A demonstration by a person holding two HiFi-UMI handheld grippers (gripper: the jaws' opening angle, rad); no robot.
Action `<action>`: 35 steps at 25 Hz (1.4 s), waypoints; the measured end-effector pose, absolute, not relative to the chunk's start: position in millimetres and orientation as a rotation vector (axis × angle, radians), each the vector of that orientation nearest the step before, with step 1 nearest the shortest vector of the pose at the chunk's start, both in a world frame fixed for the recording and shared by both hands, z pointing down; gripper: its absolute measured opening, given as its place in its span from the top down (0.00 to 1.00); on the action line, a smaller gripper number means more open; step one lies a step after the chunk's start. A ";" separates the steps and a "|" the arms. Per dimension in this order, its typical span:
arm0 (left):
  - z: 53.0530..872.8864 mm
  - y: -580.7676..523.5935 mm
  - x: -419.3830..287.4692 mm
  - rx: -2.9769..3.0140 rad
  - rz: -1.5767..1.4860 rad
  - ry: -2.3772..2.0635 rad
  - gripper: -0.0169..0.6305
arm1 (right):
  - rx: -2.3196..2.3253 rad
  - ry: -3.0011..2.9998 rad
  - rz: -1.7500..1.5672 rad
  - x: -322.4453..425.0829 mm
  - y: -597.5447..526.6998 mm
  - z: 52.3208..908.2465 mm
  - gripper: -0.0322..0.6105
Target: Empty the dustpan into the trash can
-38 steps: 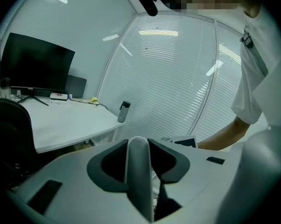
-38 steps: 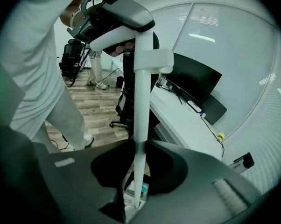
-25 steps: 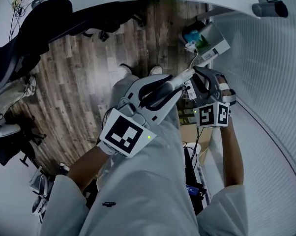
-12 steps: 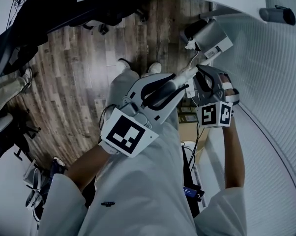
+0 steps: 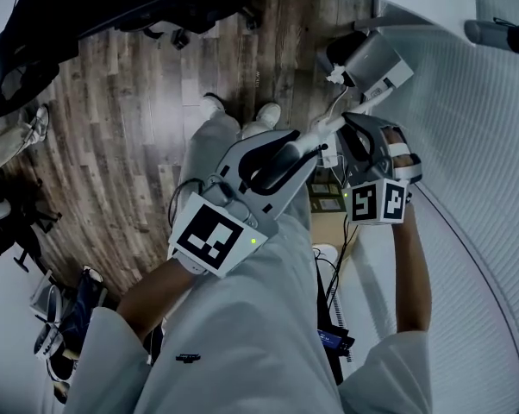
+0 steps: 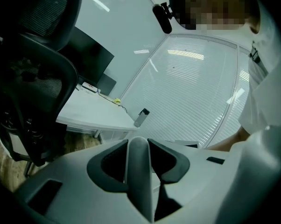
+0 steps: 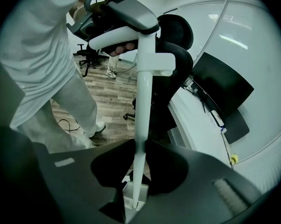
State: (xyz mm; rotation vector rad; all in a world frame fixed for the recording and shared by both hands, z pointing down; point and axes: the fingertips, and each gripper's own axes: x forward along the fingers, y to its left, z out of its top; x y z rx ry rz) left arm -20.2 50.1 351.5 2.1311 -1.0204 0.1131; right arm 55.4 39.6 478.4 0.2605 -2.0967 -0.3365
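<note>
Two hand-held grippers are both clamped on the long-handled dustpan [image 5: 373, 65], which is held in front of the person's body above the wooden floor [image 5: 130, 136]. Nearest, the left forearm [image 5: 152, 293] rises from the lower left, bent across the white-clad torso. The left hand-held gripper [image 6: 139, 146] points only slightly downward, its jaws closed around the rounded grey grip [image 6: 140, 176] at the dustpan's top. Beside it, the bare right forearm [image 5: 412, 274] reaches straight ahead along the slatted blinds [image 5: 475, 145]. The right hand-held gripper [image 7: 136, 164] tilts steeply down, its jaws pinching the thin white pole [image 7: 143, 101] lower down from that grip. Farther out, the pole ends at the dustpan's grey-and-white scoop, which hangs beyond the person's shoes [image 5: 268, 113], close to the blinds. Beyond stand a black office chair [image 7: 175, 45] and a white worktop [image 6: 96, 113].
</note>
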 end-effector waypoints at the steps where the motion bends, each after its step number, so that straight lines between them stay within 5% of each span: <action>1: 353.6 51.8 -21.6 2.124 0.105 -1.025 0.77 | 0.250 -2.092 -0.342 54.6 40.2 479.8 0.82; 35: 407.3 89.4 -67.9 1.900 -0.073 -1.151 0.77 | 0.048 -2.075 -0.401 18.8 65.8 520.3 0.82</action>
